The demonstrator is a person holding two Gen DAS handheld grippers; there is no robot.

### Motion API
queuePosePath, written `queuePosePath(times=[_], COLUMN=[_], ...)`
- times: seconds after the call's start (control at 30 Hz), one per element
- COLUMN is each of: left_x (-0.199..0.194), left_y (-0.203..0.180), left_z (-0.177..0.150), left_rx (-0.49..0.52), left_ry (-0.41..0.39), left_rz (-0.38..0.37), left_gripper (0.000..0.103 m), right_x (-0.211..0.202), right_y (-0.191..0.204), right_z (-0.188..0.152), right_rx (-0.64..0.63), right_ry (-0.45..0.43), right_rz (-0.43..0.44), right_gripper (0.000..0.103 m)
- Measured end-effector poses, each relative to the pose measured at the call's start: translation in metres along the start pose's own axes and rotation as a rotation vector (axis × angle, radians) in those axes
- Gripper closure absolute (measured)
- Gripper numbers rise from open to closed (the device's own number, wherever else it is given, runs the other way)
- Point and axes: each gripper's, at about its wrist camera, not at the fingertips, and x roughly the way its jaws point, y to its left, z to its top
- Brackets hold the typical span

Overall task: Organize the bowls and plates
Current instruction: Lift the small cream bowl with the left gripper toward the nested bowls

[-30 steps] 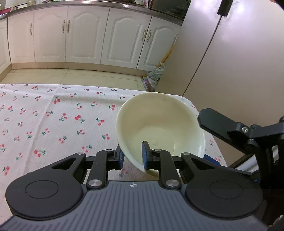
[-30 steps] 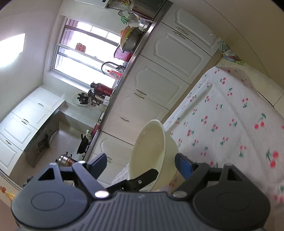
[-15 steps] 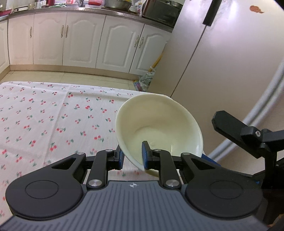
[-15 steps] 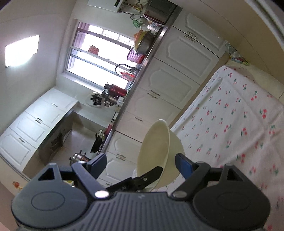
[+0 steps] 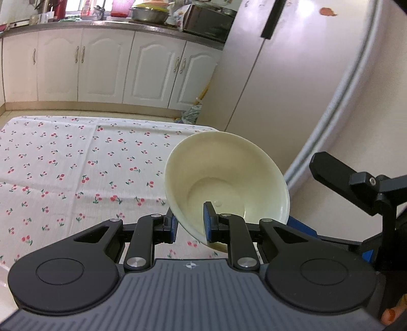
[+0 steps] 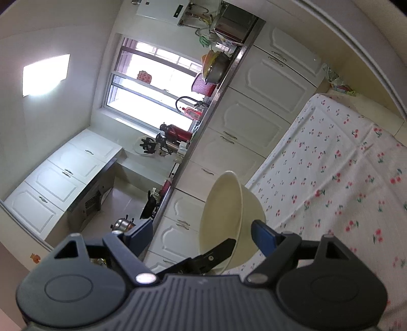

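One bowl (image 5: 226,183), cream-coloured, is in view; no plate appears. Two tongs are present. The left tongs (image 5: 189,225) pinch the near rim of the bowl: one blue pad lies inside the wall, the other outside, and the bowl hangs tilted in the air, its open side turned toward the camera and up. The right tongs (image 6: 202,235) stand spread, their two blue pads well apart. Seen from the right wrist, the bowl (image 6: 229,219) appears edge-on between and beyond those pads; neither pad visibly touches it. In the left wrist view, parts of the right tongs (image 5: 356,183) reach in just right of the bowl.

One table, covered by a cloth (image 5: 76,165) printed with red cherries, lies below and to the left of the left tongs. Its far edge runs straight across ahead of the tongs, and its right corner sits just behind the bowl. The cloth surface shown carries nothing, giving open room to the left and ahead.

To the right of the bowl stands one tall pale refrigerator (image 5: 292,76), near the table's right corner, which limits room on that side. Beyond the table's far edge is a strip of tiled floor, then one row of white cabinets (image 5: 106,66) under a counter (image 5: 106,24) crowded with pots and bottles. A window (image 6: 152,81) shows above that counter in the right wrist view.
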Motion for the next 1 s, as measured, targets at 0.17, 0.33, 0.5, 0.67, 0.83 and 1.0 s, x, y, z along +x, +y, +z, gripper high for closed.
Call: queuePosePath(times=[0.17,0.33,0.5,0.67,0.83,1.0], left_x=[-0.01,-0.027,-0.041,-0.056,-0.063,-0.07], left_y=[0.005,0.004,0.005,0.006,0.006,0.006], left_z=[-0.013,-0.028,-0.04,-0.052,-0.06,-0.067], left_rx=[0.007,0.018,0.026,0.028,0.029,0.03], left_ry=[-0.003,-0.004,-0.003,-0.009,-0.004,0.003], left_rz=[-0.009,-0.011,-0.01,-0.018,-0.026,-0.033], left_gripper=[0.083,0.083,0.083,0.083,0.083,0.083], right_x=[-0.014,-0.024,-0.033,-0.043,-0.053,-0.062], right_y=[0.006,0.009,0.012,0.018,0.022,0.026], right_z=[-0.013,-0.024,-0.037,-0.049,-0.061,-0.071], right_rx=[-0.004,0.002,0.002,-0.005,-0.004,-0.004], right_ry=[-0.004,-0.001,0.005,0.008,0.011,0.013], right_rz=[-0.003,-0.004,-0.012,-0.017,-0.028,-0.041], right_gripper=[0.018,0.018,0.018,0.018,0.018,0.018])
